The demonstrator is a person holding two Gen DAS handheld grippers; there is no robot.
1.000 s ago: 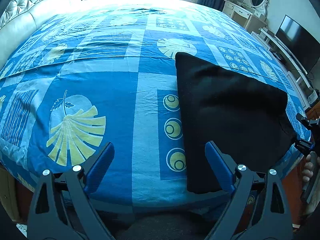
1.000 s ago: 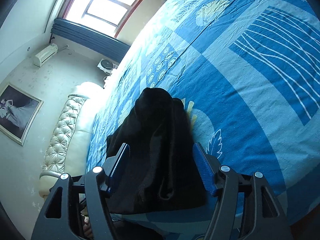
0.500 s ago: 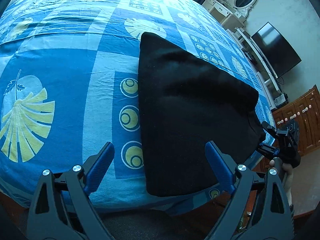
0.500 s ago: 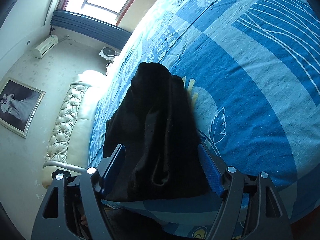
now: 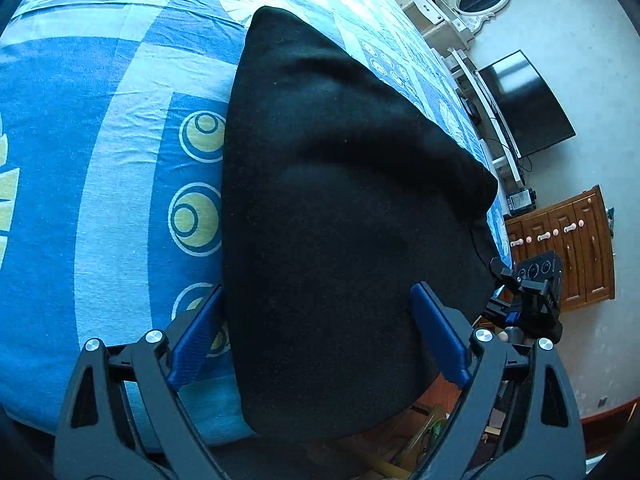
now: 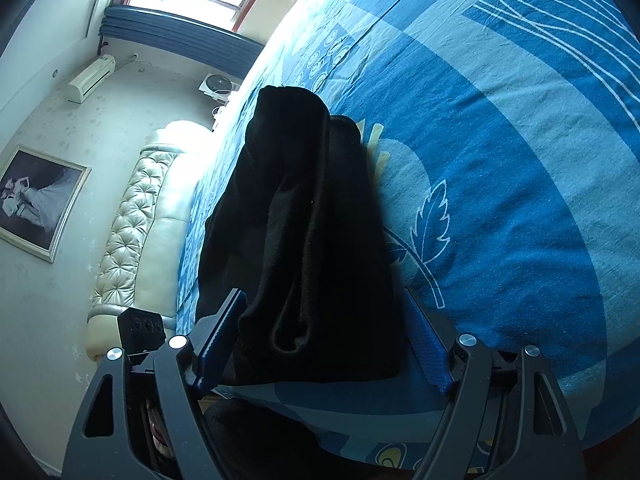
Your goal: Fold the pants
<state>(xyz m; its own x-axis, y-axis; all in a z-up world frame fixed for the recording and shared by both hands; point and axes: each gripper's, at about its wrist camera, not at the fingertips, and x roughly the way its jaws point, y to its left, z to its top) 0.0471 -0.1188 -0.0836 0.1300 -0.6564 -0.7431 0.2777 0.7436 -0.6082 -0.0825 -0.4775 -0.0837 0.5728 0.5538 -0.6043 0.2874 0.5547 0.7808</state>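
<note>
On the blue patterned bedspread [image 5: 120, 184], near its front edge, lie the black folded fabric pants [image 5: 344, 208]. I have the left gripper [image 5: 318, 336] and right gripper [image 6: 320, 340] spread wide, straddling the near end, nothing pinched. Risk, I judge: closing catches only the top layer, so the stack peels apart, or drags off the edge.

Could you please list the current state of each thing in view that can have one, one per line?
Black pants: folded, lying flat at the bed's near edge.
Left gripper: open, its blue pads on either side of the pants' near end.
Right gripper: open, straddling the pants' layered end.
Bedspread: spread out, lightly creased.
TV: off, screen dark.
</note>
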